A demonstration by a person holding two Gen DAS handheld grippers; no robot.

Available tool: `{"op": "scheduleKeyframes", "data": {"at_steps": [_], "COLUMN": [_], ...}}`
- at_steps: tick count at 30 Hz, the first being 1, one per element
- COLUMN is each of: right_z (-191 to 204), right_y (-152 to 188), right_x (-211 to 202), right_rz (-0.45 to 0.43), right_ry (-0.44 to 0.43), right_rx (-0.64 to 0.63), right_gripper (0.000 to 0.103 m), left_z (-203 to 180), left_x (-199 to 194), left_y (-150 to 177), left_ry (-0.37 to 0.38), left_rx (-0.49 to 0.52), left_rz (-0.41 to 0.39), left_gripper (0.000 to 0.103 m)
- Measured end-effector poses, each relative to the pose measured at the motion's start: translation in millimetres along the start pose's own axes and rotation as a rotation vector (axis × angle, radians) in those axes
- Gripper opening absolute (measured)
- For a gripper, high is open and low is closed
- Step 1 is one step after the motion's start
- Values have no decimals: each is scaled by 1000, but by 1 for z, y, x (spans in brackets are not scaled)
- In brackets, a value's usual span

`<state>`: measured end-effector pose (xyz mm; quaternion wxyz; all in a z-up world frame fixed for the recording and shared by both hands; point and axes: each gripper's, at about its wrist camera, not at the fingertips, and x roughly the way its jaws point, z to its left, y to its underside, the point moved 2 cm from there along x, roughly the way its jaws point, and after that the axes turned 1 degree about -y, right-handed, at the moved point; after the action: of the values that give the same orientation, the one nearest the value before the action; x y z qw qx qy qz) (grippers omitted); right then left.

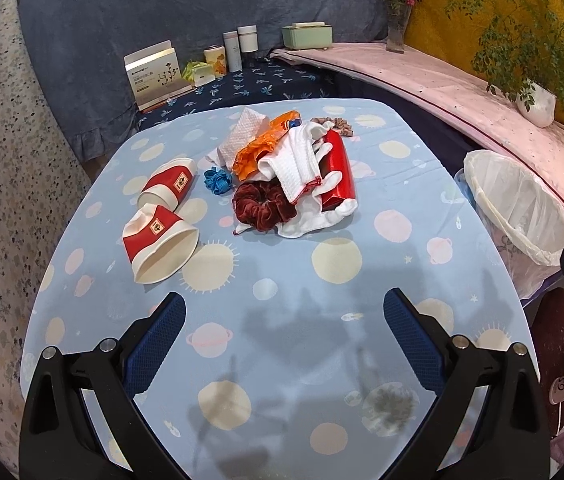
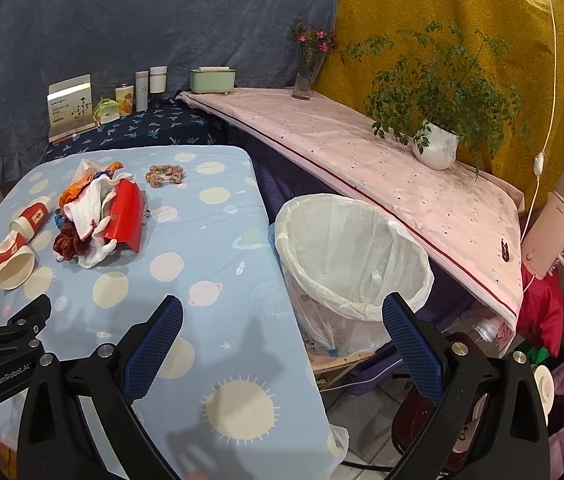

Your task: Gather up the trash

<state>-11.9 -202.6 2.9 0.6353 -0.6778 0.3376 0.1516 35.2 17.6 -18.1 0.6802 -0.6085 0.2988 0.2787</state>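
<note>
progress: nothing binned, all left | bin [image 2: 351,258]: lined, looks empty, 3 o'clock of table [image 1: 282,280] | cups [image 1: 162,220] 10 o'clock, litter pile [image 1: 293,176] 12 o'clock | left gripper [image 1: 285,340], right gripper [image 2: 282,340]: fingers spread, holding nothing

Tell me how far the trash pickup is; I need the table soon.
Nothing looks done: the lined bin looks empty. Nothing is in hand; the left gripper and right gripper are open. Two paper cups and the wrapper pile remain on the table.

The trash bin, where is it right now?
The trash bin, lined with a white bag, stands off the table's right edge, below the pink shelf.
</note>
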Motion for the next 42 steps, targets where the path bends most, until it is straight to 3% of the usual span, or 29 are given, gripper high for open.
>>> {"op": "scheduleKeyframes", "data": {"at_steps": [9,18,31,42], "right_z": [19,50,96,140], "right_y": [-6,-17,-33,-46], "right_x": [14,29,56,98], "right_rz": [-1,-6,24,79], "right_ry": [-1,-22,-96,-159], "right_rx": [6,-15,-26,-30], "right_gripper": [96,96,96,96], "left_z": [21,59,126,170], "left_x": [12,33,72,109], "left_y": [-8,-12,-14,-16], "left_ry": [14,-32,-96,-74], "left_rx": [-30,-67,-143,-263], "left_rz": [-27,-23,11,73], "left_gripper": [95,95,95,95]}}
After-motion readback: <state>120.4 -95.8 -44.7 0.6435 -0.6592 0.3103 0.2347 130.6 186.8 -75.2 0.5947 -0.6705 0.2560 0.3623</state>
